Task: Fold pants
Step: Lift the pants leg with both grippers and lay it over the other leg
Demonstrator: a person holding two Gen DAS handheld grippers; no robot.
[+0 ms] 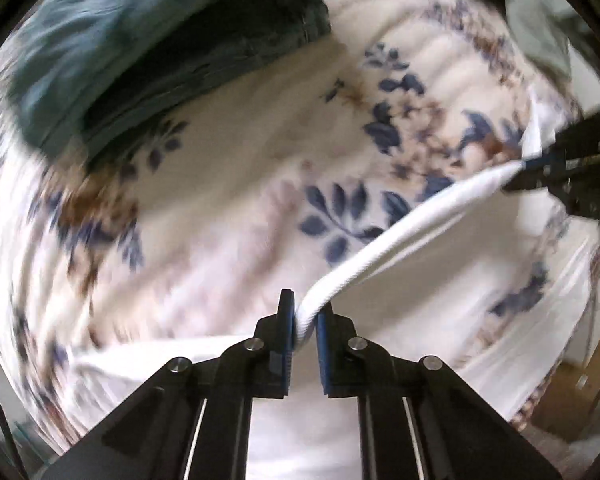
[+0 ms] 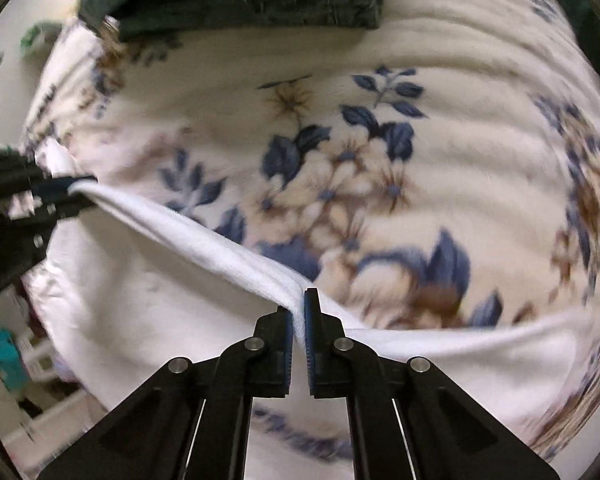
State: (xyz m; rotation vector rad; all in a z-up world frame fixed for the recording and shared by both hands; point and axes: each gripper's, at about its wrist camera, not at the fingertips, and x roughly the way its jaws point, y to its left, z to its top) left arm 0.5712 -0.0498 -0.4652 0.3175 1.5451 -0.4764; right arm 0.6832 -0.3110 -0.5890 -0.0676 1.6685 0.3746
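White pants [image 1: 400, 236]; cream blanket [image 2: 440, 80] with blue and brown floral print; dark green clothes [image 1: 100, 40]; black grippers with blue pads [image 2: 309, 332].

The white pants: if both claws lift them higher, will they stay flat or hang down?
The white pants will probably hang down: the edge sags between the left claw and the right claw. They look soft and light. They may drag on the floral blanket.

Each black tool [image 1: 305, 320] [image 2: 299, 316] has blue ridged pads, silver pivot pins and, seemingly, pale rails.
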